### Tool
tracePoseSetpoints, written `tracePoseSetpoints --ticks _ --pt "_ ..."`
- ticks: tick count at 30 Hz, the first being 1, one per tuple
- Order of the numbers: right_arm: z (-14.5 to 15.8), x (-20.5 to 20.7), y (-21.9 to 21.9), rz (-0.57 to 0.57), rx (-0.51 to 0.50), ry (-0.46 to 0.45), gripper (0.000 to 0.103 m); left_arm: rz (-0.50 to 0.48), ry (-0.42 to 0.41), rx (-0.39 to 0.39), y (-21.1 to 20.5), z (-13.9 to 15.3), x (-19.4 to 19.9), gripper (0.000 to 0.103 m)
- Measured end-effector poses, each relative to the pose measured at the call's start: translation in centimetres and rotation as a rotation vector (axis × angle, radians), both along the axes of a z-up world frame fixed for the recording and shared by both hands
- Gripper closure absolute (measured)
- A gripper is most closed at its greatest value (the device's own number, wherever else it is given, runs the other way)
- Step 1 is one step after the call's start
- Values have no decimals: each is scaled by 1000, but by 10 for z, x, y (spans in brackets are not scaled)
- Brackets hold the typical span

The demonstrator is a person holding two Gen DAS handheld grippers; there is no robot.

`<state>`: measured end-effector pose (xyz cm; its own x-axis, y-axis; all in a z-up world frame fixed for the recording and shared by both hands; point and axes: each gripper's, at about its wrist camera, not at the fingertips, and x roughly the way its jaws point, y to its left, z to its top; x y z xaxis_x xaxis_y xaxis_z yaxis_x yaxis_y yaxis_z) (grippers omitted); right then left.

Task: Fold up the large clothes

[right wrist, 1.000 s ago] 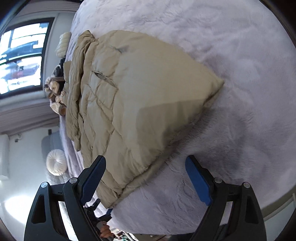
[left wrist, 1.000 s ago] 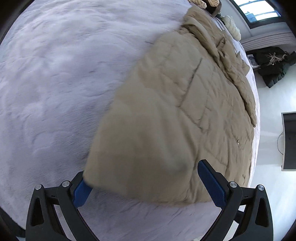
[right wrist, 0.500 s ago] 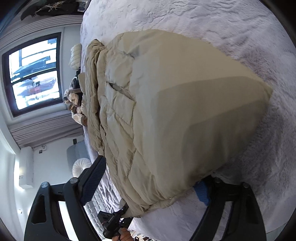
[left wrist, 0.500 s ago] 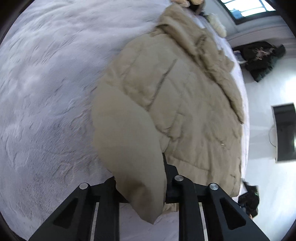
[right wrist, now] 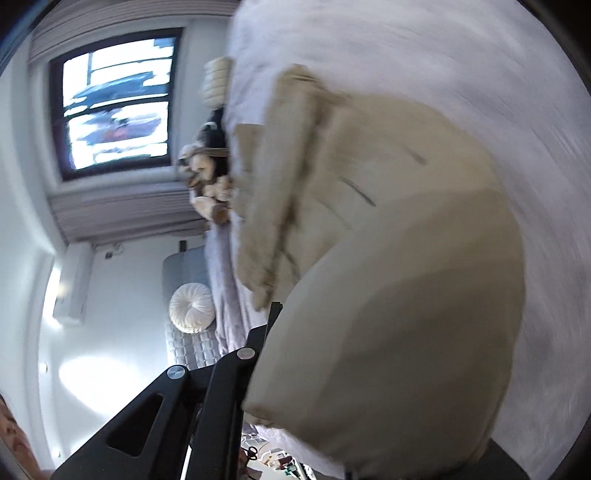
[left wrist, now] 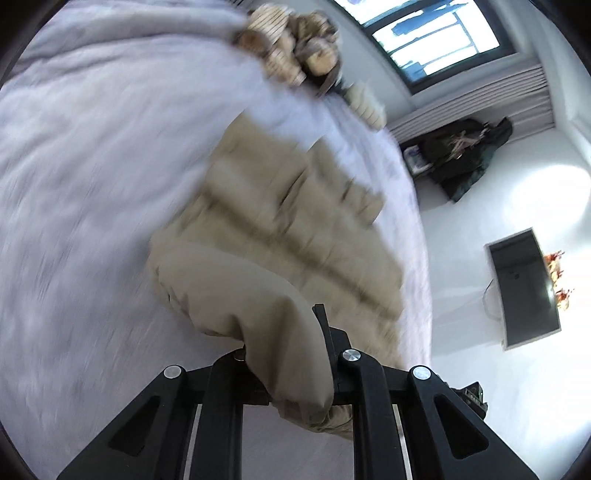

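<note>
A large beige puffer jacket (left wrist: 295,236) lies on a bed with a pale lilac fuzzy cover (left wrist: 92,166). My left gripper (left wrist: 284,332) has a bunched corner of the jacket's near edge between its jaws, which are closing on the fabric and hold it above the bed. In the right wrist view the jacket (right wrist: 406,295) bulges up close to the camera. My right gripper (right wrist: 351,350) is closing on the other near corner. Its left finger (right wrist: 273,321) shows, while the right one is hidden behind the fabric. Both views are motion-blurred.
Stuffed toys and cushions (left wrist: 291,48) sit at the bed's far end under a window (left wrist: 436,33). A dark clothes heap (left wrist: 465,158) and a dark screen (left wrist: 524,288) are beside the bed. A round white cushion (right wrist: 192,308) lies on a grey seat.
Both grippers went from wide open around the jacket's near edge to closed on its corners. They have risen with the fabric, and both views now tilt toward the bed's far end.
</note>
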<state>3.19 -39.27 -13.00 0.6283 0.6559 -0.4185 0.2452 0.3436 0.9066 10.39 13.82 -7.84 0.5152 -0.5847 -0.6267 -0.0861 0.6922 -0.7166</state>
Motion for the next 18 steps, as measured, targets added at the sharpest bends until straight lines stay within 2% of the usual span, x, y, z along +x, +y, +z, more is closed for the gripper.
tracePoseSetpoints --ticks 3,7,10,13,16,18 --pt "28 40 -6 37 -31 -61 93 12 -71 6 -2 27 37 86" --pt "66 107 -10 78 -84 -125 93 37 -135 61 -11 57 97 86" --pt "85 162 -11 107 -140 -147 93 48 -156 111 -19 62 140 86" --pt "84 222 -11 127 -199 -115 93 65 -129 196 -29 46 183 86" --pt "59 264 -8 140 -231 -42 93 83 -44 265 -38 7 218 86" --pt "35 284 -6 145 -241 11 93 104 3 286 -42 -19 231 86"
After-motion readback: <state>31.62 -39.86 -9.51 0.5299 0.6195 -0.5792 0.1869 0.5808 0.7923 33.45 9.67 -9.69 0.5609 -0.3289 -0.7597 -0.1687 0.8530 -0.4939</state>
